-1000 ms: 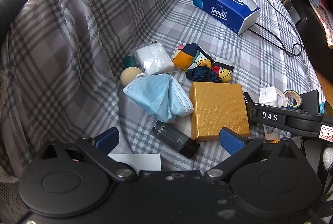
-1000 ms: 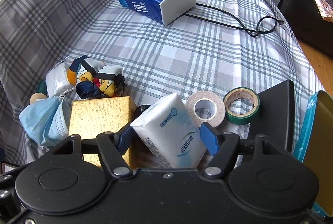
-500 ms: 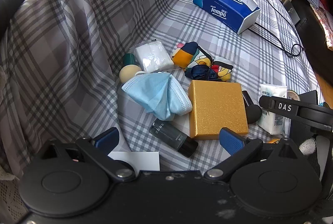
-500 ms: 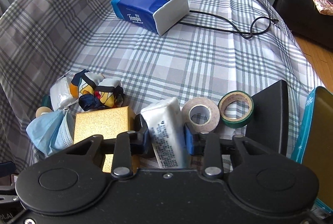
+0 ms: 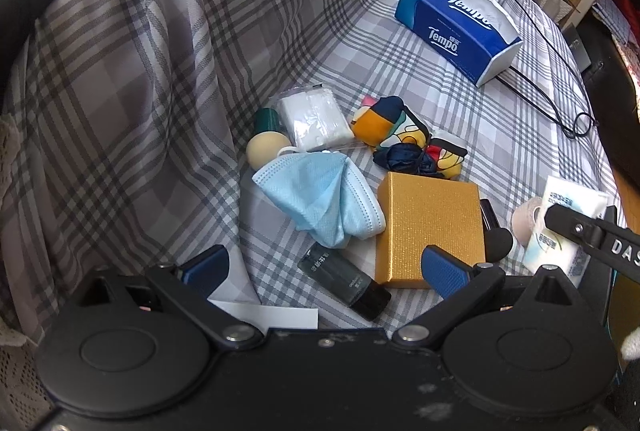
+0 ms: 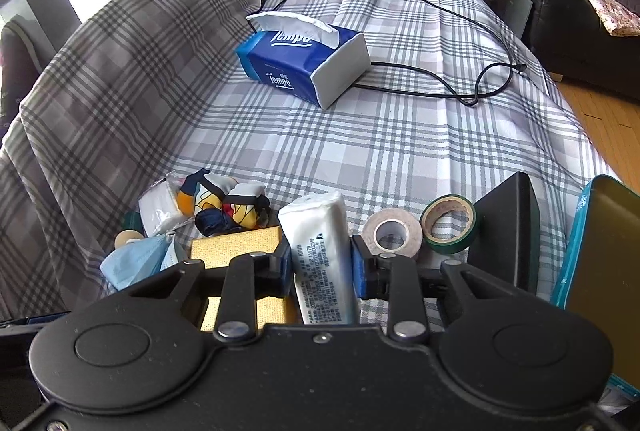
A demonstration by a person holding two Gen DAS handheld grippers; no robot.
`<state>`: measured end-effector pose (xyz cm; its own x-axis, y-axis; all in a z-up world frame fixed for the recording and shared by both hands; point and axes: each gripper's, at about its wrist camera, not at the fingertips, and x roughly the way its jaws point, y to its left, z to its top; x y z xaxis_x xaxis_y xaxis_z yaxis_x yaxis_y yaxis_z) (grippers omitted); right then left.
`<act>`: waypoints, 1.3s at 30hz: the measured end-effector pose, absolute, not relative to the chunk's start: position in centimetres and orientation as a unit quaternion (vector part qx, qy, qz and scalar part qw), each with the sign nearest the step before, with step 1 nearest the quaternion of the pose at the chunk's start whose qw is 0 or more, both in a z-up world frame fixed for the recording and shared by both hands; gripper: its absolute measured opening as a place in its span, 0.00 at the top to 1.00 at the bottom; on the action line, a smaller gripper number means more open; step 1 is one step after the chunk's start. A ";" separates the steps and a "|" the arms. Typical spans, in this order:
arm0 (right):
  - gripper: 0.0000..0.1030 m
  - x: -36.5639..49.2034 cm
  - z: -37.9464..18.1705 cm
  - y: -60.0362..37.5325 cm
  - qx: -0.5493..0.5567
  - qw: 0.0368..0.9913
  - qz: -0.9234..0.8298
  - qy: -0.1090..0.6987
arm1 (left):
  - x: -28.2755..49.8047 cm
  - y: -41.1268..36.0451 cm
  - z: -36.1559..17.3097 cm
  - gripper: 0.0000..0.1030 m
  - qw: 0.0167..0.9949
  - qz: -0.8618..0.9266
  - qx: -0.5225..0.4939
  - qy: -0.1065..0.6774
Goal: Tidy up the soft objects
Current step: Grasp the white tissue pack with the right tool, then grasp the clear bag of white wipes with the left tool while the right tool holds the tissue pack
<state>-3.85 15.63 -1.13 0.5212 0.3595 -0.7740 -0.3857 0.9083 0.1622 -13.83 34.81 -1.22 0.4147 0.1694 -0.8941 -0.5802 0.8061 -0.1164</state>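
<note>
My right gripper (image 6: 320,267) holds a small white tissue pack (image 6: 320,243) upright between its blue pads. Its jaws are still closing, squeezing the pack, which is raised off the checked bedspread (image 6: 360,143). In the left wrist view the same pack (image 5: 568,227) shows at the far right. My left gripper (image 5: 324,267) is open and holds nothing. It hovers over a dark bottle (image 5: 344,283). Ahead of it lie a crumpled blue face mask (image 5: 320,199), a colourful cloth (image 5: 404,139) and a clear-wrapped white pack (image 5: 312,119).
A gold box (image 5: 428,227) lies beside the mask. Two tape rolls (image 6: 394,235), a black slab (image 6: 508,227) and a teal tin (image 6: 600,251) sit to the right. Further back are a blue Tempo tissue box (image 6: 304,63) and a black cable (image 6: 460,71).
The right gripper's jaws closed from wide apart onto the tissue pack, turned it upright and lifted it a little. The left gripper stayed almost where it was.
</note>
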 end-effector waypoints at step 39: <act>0.70 -7.1 -0.6 10.0 0.036 0.878 0.214 0.426 | -0.7 42.6 -5.3 0.01 0.771 0.312 -0.210 0.514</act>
<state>-7.11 9.97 -0.57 0.5450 0.4061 -0.7336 -0.3450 0.9060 0.2452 -0.73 42.62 -5.30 0.2774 0.2641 -0.9237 -0.6967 0.7173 -0.0041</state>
